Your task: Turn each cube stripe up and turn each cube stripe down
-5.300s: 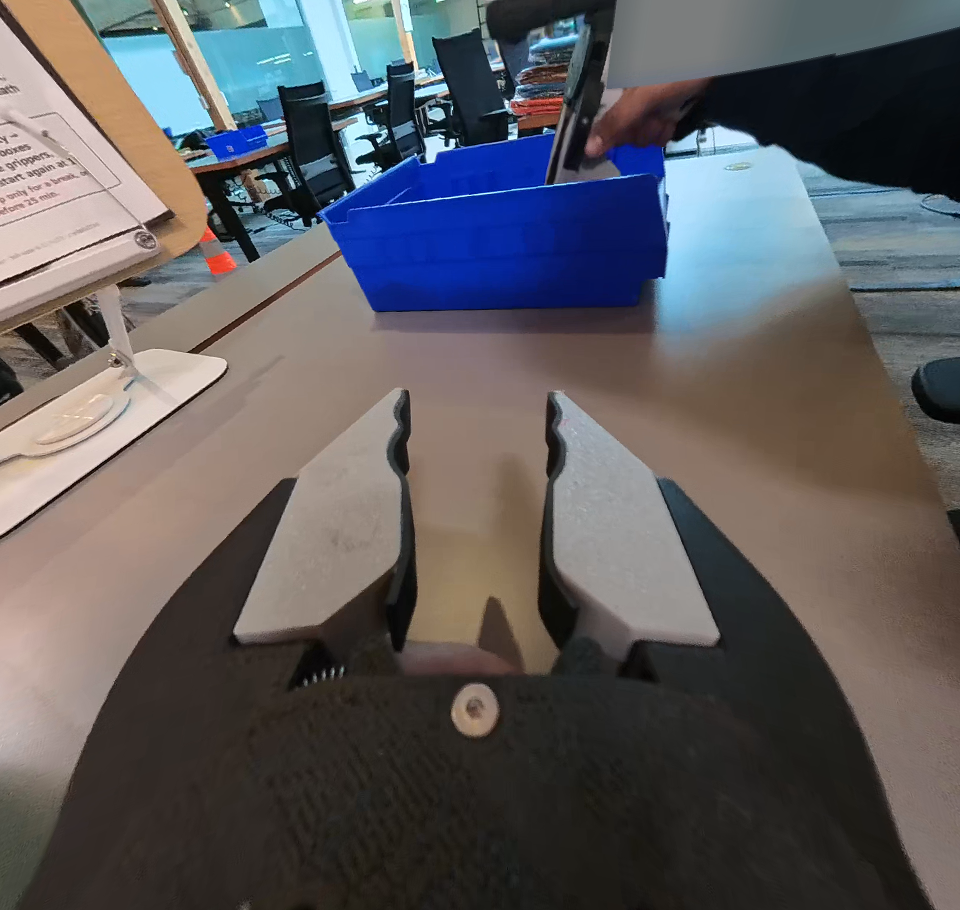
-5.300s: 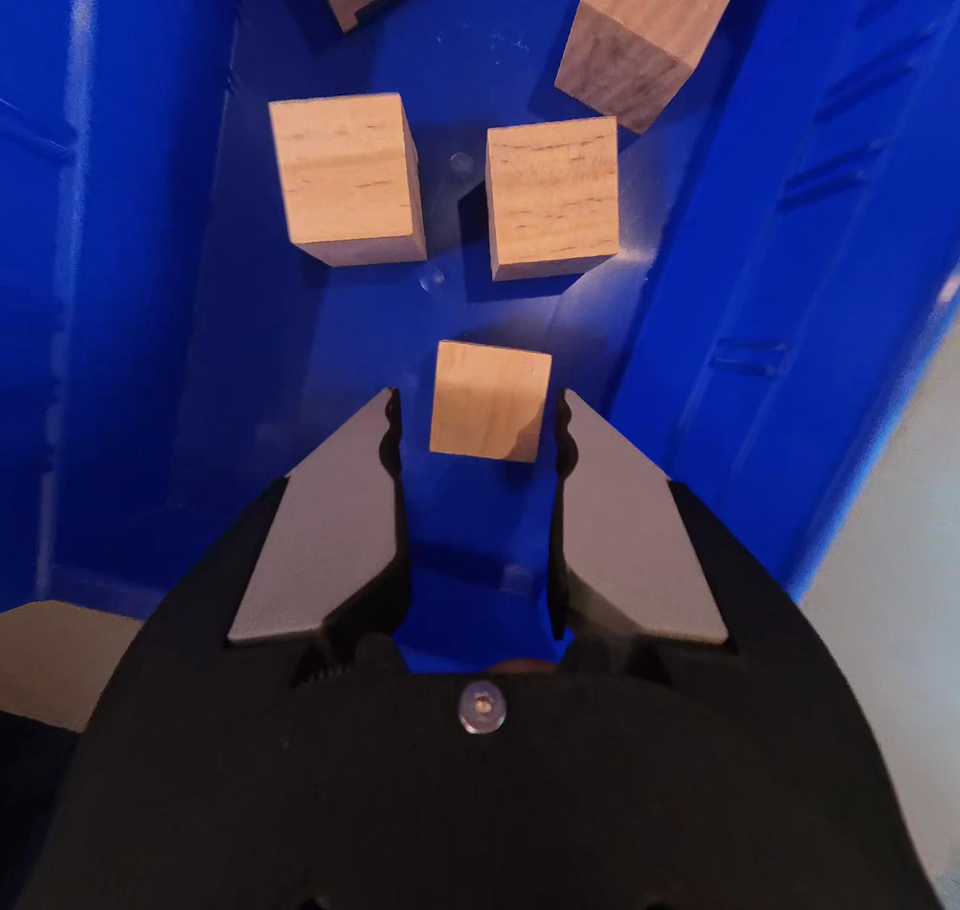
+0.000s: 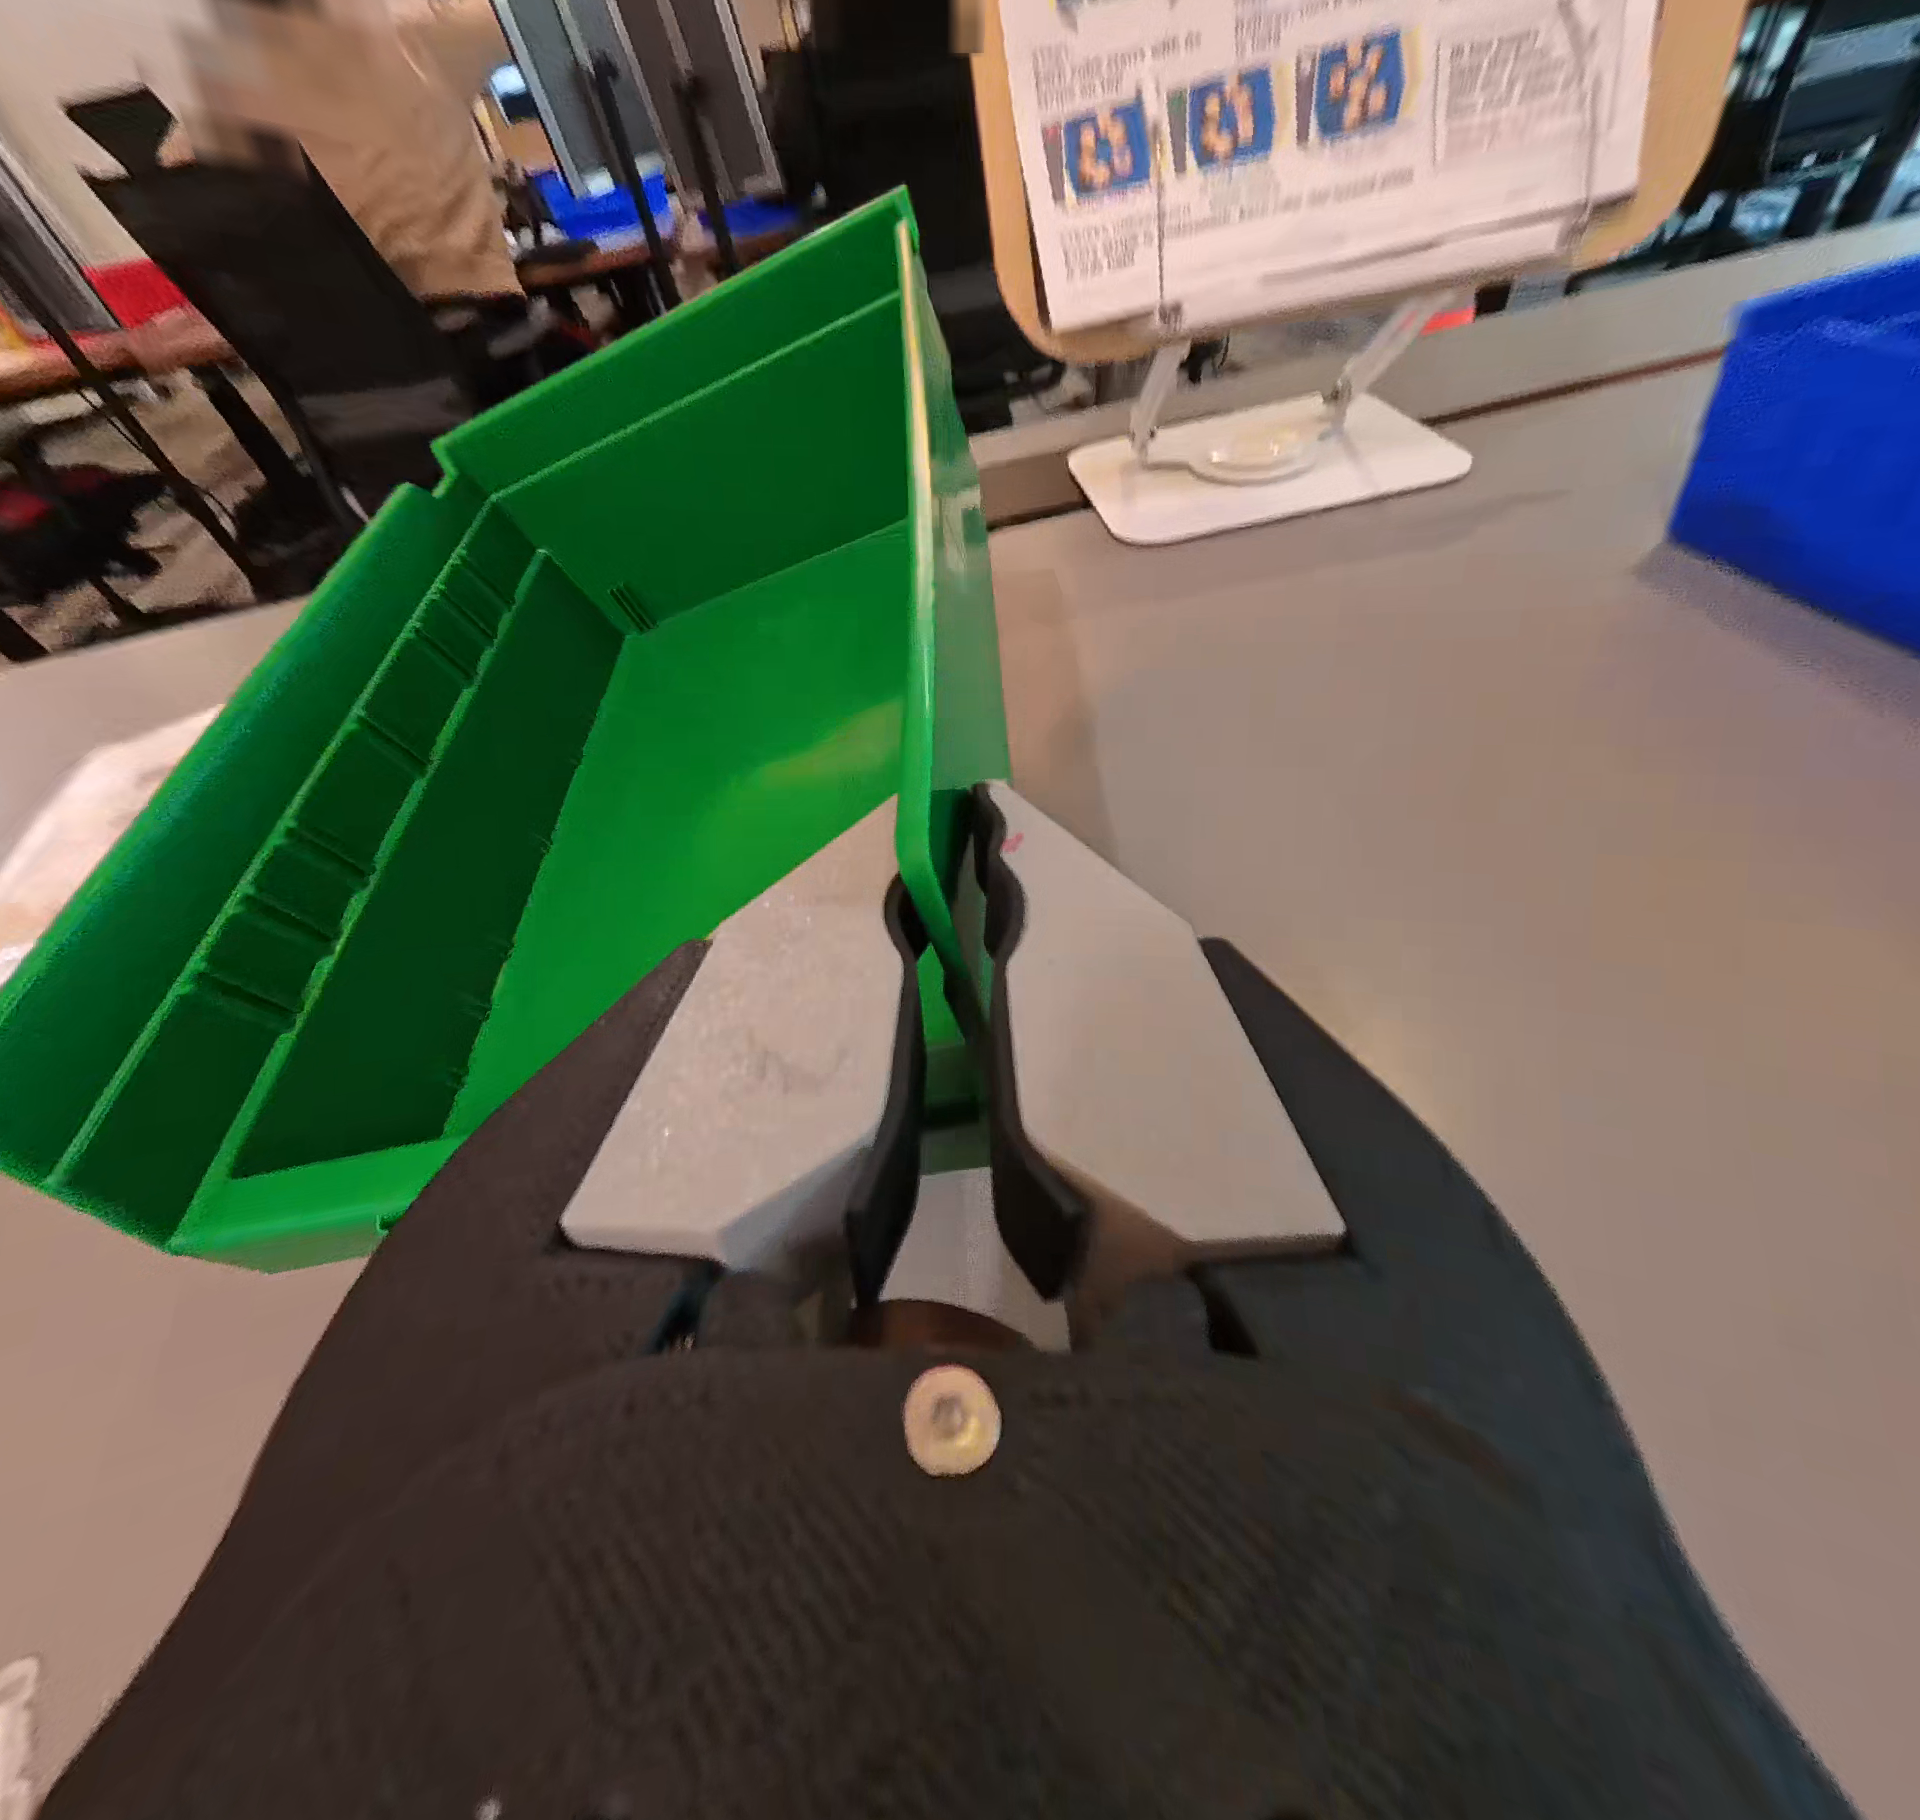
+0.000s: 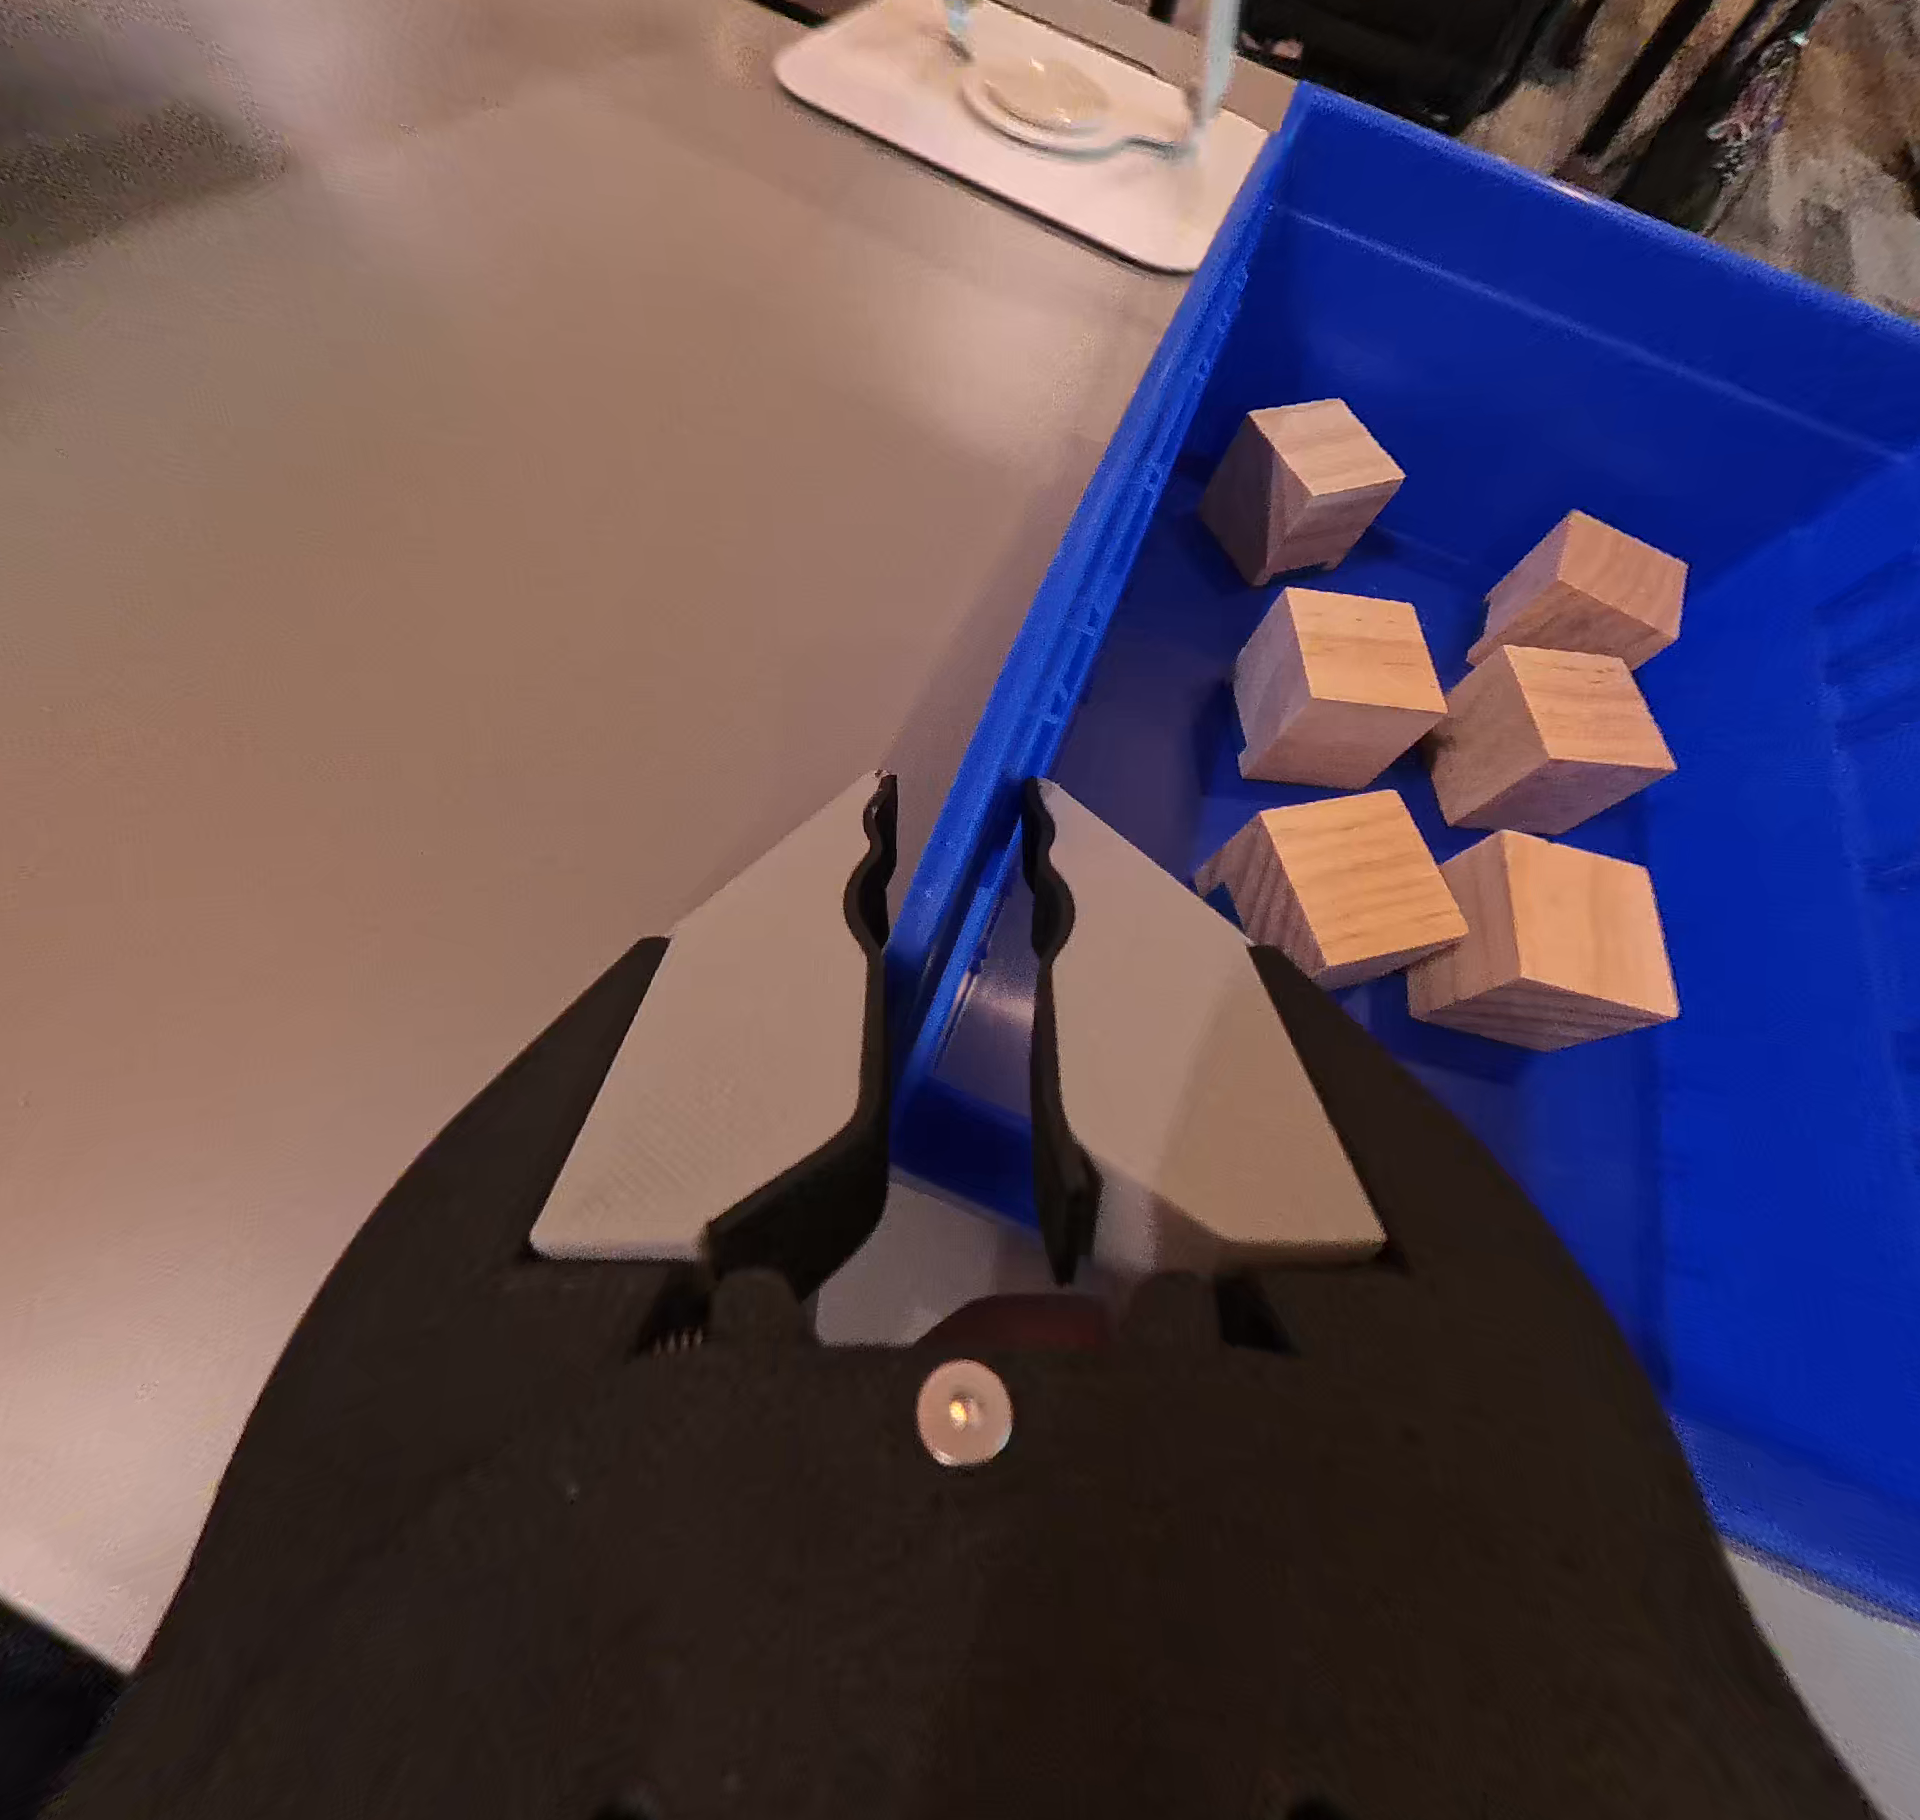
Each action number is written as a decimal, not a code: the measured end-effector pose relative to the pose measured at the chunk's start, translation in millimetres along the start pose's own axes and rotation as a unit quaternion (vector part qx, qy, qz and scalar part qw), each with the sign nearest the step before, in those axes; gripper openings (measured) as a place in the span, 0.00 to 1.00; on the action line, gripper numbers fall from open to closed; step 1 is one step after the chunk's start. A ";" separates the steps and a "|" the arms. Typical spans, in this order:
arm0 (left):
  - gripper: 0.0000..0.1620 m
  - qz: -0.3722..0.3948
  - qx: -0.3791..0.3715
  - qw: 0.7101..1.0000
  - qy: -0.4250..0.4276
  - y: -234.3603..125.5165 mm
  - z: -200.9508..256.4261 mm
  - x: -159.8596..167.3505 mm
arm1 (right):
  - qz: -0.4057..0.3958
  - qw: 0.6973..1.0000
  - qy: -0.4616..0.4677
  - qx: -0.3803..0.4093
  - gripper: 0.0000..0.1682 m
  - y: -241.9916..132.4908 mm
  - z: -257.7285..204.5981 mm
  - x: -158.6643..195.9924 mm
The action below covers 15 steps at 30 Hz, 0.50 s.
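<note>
My left gripper [image 3: 951, 840] is shut on the right side wall of an empty green bin [image 3: 665, 731] and holds it tilted above the table. My right gripper [image 4: 956, 804] is shut on the left side wall of the blue bin [image 4: 1039, 731]. Several plain wooden cubes [image 4: 1340, 690] lie in a loose cluster inside the blue bin, right of my right fingers; no stripe shows on their visible faces. A corner of the blue bin [image 3: 1808, 482] shows at the right edge of the left wrist view.
A white stand [image 3: 1268, 461] holding an instruction sheet [image 3: 1320, 108] stands at the table's back edge; its base [image 4: 997, 118] shows in the right wrist view. Chairs and desks lie beyond the grey table [image 3: 1455, 835].
The left gripper, open and empty over the table before, now grips the green bin. The right gripper has left the cube inside the blue bin and closed on the bin's side wall.
</note>
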<state>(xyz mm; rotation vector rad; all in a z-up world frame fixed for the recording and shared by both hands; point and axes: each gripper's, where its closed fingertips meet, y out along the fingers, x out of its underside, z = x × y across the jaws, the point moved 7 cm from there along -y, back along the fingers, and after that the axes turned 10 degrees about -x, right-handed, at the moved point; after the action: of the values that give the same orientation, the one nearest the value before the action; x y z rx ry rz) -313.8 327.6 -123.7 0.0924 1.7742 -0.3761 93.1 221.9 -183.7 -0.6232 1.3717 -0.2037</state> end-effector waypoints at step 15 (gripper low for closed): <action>0.02 0.138 0.004 0.990 -0.006 -77.1 -13.0 -101.5 | 0.009 0.990 -0.060 -0.126 0.31 163.4 -283.6 -126.2</action>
<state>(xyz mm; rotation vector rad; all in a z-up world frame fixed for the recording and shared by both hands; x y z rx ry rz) -321.9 272.9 -8.2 0.3376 1.7199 -0.1839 -239.3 334.0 -181.4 -0.8201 1.2958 0.0225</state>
